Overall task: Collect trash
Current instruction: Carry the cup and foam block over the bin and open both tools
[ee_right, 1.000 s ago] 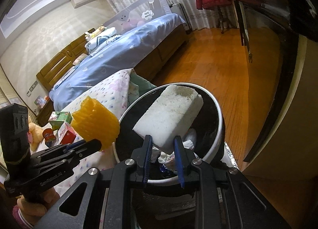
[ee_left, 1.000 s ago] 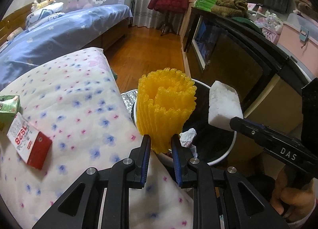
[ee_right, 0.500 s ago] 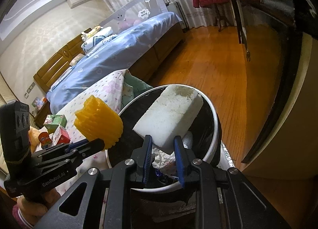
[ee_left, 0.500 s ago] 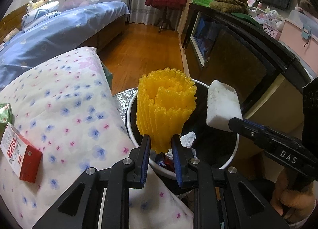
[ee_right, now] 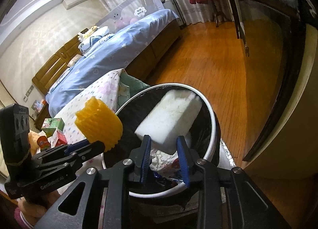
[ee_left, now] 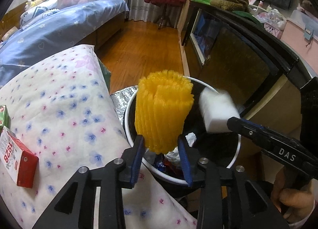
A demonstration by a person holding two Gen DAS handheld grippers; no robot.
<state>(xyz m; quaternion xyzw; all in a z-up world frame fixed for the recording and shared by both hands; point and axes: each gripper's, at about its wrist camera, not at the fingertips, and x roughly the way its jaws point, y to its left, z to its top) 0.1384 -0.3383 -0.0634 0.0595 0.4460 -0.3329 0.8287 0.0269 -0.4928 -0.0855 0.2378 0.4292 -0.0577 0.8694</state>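
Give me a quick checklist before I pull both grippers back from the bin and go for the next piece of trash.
1. Yellow foam net sleeve over the white-rimmed black-lined trash bin: ok.
2. Left gripper fingers clear of the sleeve: ok, they have just been opening, gaps on both sides.
3. White foam block over the bin opening: ok.
4. Right gripper released: cannot tell, it has just been opening and the blurred block's end sits between the fingers.
5. Both pieces landed in the bin: not ok, neither is down among the trash.
6. More trash left: ok, red-and-white carton lies on the floral quilt.
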